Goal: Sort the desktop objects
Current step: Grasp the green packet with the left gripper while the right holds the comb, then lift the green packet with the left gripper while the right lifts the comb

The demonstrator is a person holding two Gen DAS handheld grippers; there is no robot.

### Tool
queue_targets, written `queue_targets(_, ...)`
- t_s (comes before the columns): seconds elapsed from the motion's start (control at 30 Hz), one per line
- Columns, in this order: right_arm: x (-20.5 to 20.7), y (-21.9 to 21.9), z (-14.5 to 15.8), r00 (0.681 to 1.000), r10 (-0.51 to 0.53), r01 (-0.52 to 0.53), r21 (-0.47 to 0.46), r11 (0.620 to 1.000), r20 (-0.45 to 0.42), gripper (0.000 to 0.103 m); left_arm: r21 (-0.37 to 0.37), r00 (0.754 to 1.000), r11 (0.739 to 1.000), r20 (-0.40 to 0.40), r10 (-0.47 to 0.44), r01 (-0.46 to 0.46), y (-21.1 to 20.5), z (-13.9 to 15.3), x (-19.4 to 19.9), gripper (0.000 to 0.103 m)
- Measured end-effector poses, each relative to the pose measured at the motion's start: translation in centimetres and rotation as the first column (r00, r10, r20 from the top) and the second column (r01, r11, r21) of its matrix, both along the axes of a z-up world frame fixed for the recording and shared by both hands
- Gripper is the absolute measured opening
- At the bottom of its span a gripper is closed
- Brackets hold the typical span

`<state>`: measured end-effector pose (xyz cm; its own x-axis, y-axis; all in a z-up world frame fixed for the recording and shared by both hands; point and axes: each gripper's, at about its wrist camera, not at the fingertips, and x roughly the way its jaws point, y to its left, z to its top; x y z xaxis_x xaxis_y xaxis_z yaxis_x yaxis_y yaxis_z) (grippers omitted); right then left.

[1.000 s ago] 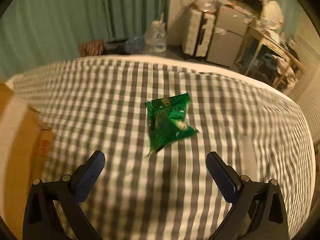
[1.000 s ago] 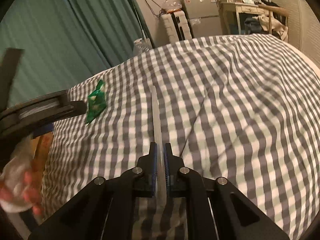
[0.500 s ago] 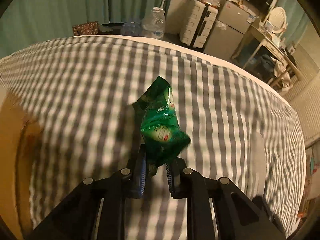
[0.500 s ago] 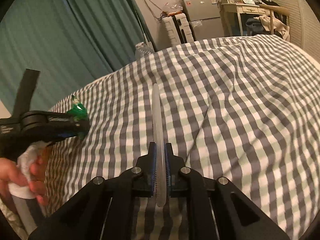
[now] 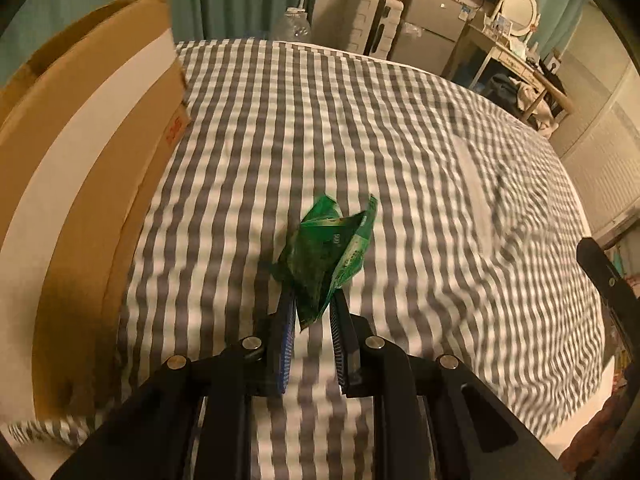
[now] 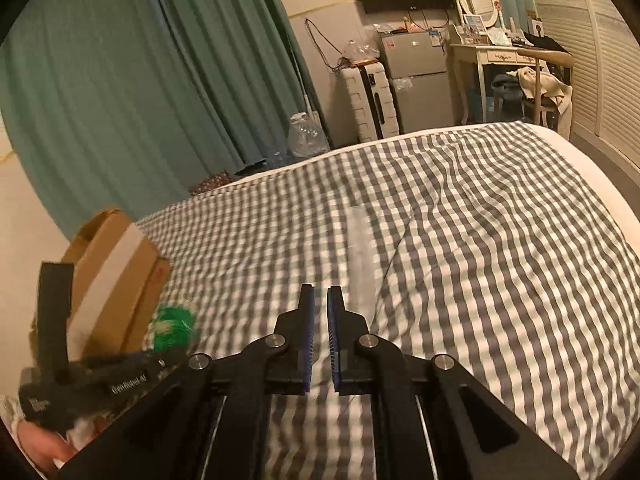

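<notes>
My left gripper (image 5: 312, 293) is shut on a crumpled green snack packet (image 5: 332, 240) and holds it just above the checked bedsheet (image 5: 360, 120). An open cardboard box (image 5: 100, 140) stands close on its left. In the right wrist view the packet (image 6: 173, 326) shows blurred beside the box (image 6: 116, 272). My right gripper (image 6: 320, 293) is shut with nothing between its pads, above the sheet. A pale translucent strip (image 6: 360, 256) lies flat on the bed just beyond and right of its tips. The same strip (image 5: 476, 184) shows in the left wrist view.
A person's hand (image 6: 40, 444) holds the left gripper at the lower left. Beyond the bed's far edge stand a water jug (image 6: 306, 136), a white suitcase (image 6: 370, 100), a small fridge (image 6: 416, 80) and a dressing table (image 6: 500, 56). Green curtains hang behind.
The left gripper closed on the green packet, lifted it and carried it left, up to the box. The right gripper rose off the strip, which stays on the bed.
</notes>
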<state>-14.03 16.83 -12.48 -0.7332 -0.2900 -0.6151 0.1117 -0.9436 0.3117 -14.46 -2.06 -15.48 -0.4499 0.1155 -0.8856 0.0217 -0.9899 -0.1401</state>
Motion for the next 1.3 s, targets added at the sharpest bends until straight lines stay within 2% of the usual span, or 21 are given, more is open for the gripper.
queue_targets(0.13,1.6,-0.8,0.1,1.000,0.023,-0.024,0.030,0.999,0.009,0.006,0.006,0.999,1.000,-0.039,-0.009,0.009,0.3,0.6,1.9,0.017)
queue_targets(0.23,1.8,-0.2,-0.2,0.999,-0.013,0.012,0.030,0.999,0.031,0.007,0.017,0.999,1.000,-0.050,-0.011,0.012,0.1,0.1,2.5,0.018)
queue_targets(0.3,1.6,0.2,-0.4,0.999,-0.032,0.032,0.010,0.999,0.033,0.017,0.008,0.999,1.000,-0.050,-0.013,0.014,0.0,-0.5,2.6,0.018)
queue_targets(0.4,1.2,1.1,-1.2,0.997,-0.069,0.070,-0.007,0.998,0.047,0.037,0.041,0.999,0.999,-0.043,-0.018,0.020,0.0,-1.0,2.1,0.028)
queue_targets(0.43,1.0,1.2,-1.4,0.996,-0.073,0.074,-0.016,0.997,0.049,0.038,0.049,0.999,0.999,-0.045,-0.020,0.023,-0.3,-1.0,2.0,0.044)
queue_targets(0.47,0.7,1.3,-1.7,0.995,-0.079,0.081,-0.021,0.997,0.054,0.039,0.051,0.998,0.998,-0.052,-0.019,0.022,-0.2,-1.0,2.1,0.070)
queue_targets(0.53,-0.3,1.6,-2.5,0.994,-0.085,0.086,-0.018,0.996,0.062,0.039,0.056,0.995,0.998,-0.096,-0.018,0.024,0.3,-0.8,2.1,0.086)
queue_targets(0.63,-2.4,1.4,-3.5,0.995,-0.071,0.071,-0.001,0.997,0.065,0.039,0.042,0.992,0.998,-0.121,-0.044,0.049,1.3,-1.0,1.5,0.086)
queue_targets(0.73,-4.0,0.6,-4.3,0.997,-0.054,0.053,0.033,0.998,0.046,0.039,-0.018,0.989,0.998,-0.130,-0.069,0.067,2.5,-2.2,0.1,0.086)
queue_targets(0.87,-6.8,-1.3,-5.8,0.999,0.003,-0.006,0.095,0.995,0.034,0.039,-0.080,0.993,0.993,-0.076,-0.087,0.081,3.0,-4.8,-1.2,0.086)
queue_targets(0.93,-8.1,-1.9,-6.7,0.999,0.016,-0.020,0.105,0.994,0.043,0.039,-0.115,0.992,0.993,-0.113,-0.053,0.040,2.7,-4.9,-1.0,0.086)
queue_targets(1.03,-10.3,-2.5,-8.5,0.995,0.001,-0.014,0.132,0.991,0.101,0.039,-0.110,0.992,0.993,-0.114,-0.049,0.037,2.7,-5.0,-1.0,0.085)
queue_targets(1.07,-10.8,-2.5,-9.3,0.992,-0.006,-0.011,0.128,0.992,0.130,0.039,-0.112,0.992,0.993,-0.119,-0.049,0.036,2.7,-5.0,-0.9,0.081)
queue_targets(1.13,-10.8,-2.3,-9.5,0.992,-0.017,0.003,0.111,0.994,0.128,0.041,-0.112,0.990,0.993,-0.132,-0.049,0.034,2.7,-5.0,-0.8,0.073)
queue_targets(1.17,-10.8,-2.2,-9.5,0.990,-0.011,-0.003,0.098,0.995,0.141,0.039,-0.116,0.988,0.993,-0.145,-0.045,0.028,2.6,-4.8,-0.8,0.059)
queue_targets(1.23,-10.6,-1.9,-9.4,0.988,-0.004,-0.010,0.090,0.996,0.153,0.019,-0.120,0.984,0.992,-0.172,-0.045,0.024,2.3,-4.3,-0.5,0.050)
queue_targets(1.27,-10.3,-1.6,-9.5,0.988,0.001,-0.013,0.074,0.997,0.157,0.002,-0.120,0.983,0.992,-0.177,-0.044,0.023,2.0,-4.0,-0.4,0.048)
queue_targets(1.3,-10.0,-1.3,-9.6,0.987,-0.004,-0.005,0.053,0.999,0.163,0.001,-0.126,0.983,0.992,-0.180,-0.042,0.019,1.8,-3.9,-0.3,0.048)
